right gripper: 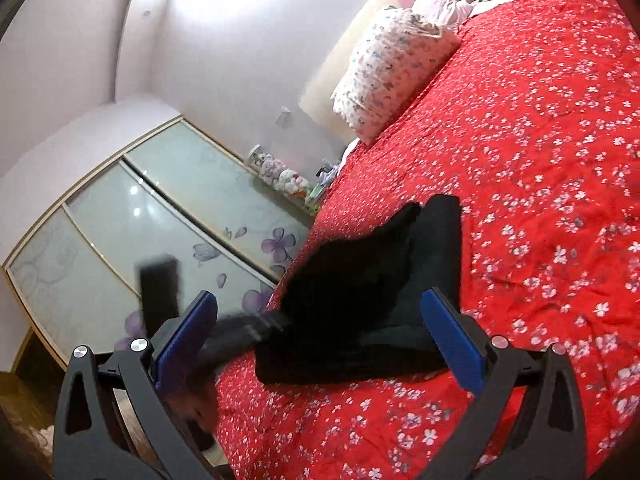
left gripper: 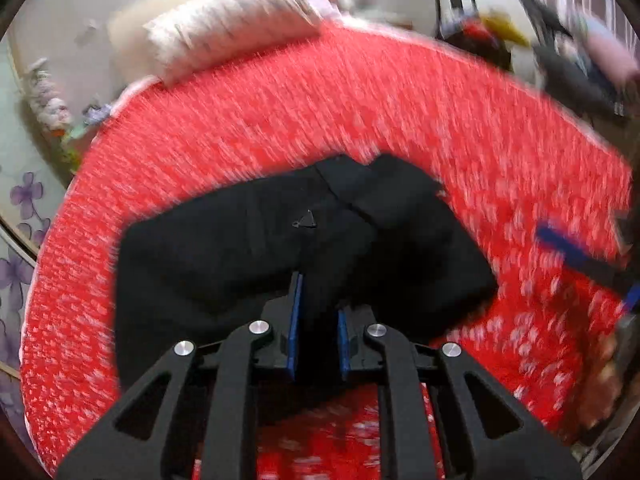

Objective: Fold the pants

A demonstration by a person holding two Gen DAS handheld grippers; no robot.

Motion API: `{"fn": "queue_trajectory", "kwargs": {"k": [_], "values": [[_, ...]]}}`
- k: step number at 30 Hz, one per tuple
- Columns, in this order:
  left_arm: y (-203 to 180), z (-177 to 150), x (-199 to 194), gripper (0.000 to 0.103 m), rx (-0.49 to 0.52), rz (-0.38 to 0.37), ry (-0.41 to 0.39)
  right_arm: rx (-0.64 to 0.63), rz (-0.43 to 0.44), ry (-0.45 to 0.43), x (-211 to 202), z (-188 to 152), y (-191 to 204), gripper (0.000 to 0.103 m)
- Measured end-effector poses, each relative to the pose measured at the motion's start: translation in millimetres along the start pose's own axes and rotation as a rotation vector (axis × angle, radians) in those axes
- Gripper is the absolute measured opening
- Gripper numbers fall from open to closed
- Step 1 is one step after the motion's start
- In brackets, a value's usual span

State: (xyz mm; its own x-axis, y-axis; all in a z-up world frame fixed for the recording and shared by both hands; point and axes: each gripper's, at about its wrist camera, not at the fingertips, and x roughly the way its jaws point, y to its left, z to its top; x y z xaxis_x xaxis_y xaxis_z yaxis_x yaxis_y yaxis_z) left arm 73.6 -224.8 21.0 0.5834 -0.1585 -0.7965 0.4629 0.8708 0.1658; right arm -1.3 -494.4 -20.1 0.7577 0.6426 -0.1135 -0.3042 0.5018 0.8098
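Pants (left gripper: pixel 256 248) half-folded mid-frame on bed (left gripper: pixel 400 120); my left gripper (left gripper: pixel 318 332) pinches cloth, right gripper (right gripper: pixel 320 344) wide, empty; final fold left.

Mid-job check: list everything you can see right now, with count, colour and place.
pants: one, black, partly folded, near the bed's edge, one part lifted
bedspread: one, red with small white flowers, covering the bed
pillows: two, a white patterned one with a pale pink one behind it, at the head of the bed
wardrobe: one, frosted sliding doors with purple flowers, beside the bed
soft toys: a small cluster, pale, between wardrobe and bed
clutter: blurred dark, yellow and pink things beyond the bed
left gripper: black, blue pads, shut on the pants
right gripper: black, blue pads, open, holding nothing
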Motion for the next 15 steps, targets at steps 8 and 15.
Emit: {"fn": "queue_trajectory", "kwargs": {"k": [8, 15], "values": [[14.8, 5.2, -24.8, 0.014, -0.093, -0.02, -0.125, 0.04, 0.006, -0.015, -3.0, 2.4, -5.7, 0.102], [-13.2, 4.1, -35.2, 0.014, -0.062, -0.074, -0.179, 0.042, -0.012, -0.023, -2.2, 4.2, -10.4, 0.102]]}}
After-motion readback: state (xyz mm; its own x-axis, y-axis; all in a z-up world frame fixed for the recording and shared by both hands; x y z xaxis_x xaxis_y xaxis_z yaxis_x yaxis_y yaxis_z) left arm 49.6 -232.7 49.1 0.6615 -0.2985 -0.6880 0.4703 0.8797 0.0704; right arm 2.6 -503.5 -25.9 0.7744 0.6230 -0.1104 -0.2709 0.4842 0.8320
